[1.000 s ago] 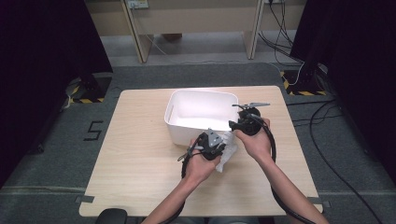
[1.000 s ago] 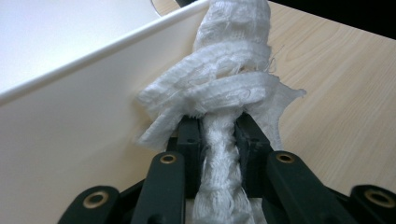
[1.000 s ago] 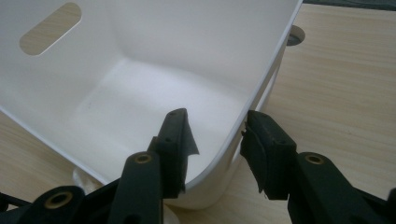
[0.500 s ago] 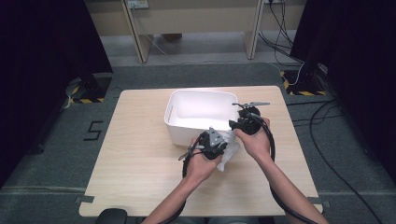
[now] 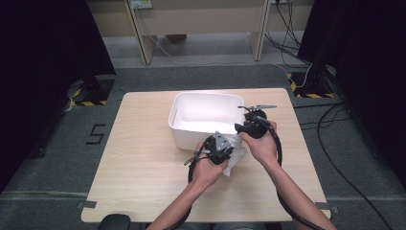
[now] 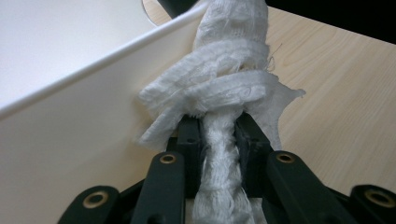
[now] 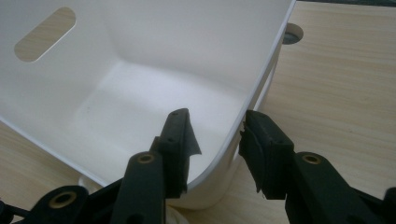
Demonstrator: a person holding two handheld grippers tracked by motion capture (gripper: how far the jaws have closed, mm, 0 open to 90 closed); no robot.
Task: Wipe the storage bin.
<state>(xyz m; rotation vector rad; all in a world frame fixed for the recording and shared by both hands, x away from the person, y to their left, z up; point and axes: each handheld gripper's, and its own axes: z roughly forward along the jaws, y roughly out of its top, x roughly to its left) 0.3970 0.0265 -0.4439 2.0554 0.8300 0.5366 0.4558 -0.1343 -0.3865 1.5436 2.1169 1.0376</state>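
Clamping a twisted white cloth (image 6: 219, 107), the left gripper (image 5: 216, 147) waits near the white bin (image 5: 206, 112). The right gripper (image 7: 215, 135) straddles its near-right corner, jaws part-open, not pinching. Next, probably lift the cloth over the rim.

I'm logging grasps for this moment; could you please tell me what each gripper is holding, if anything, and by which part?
The left gripper is shut on the white cloth, pinching its twisted strand just below the knot. The right gripper straddles the corner wall of the white bin without pressing on it.

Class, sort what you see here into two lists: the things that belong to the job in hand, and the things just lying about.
In the job:
- white cloth, knotted, clamped in the left claw
- white tub, its wall between the open jaws of the right claw

Lying about:
- cables on the floor
- yellow-and-black striped tape beside the table
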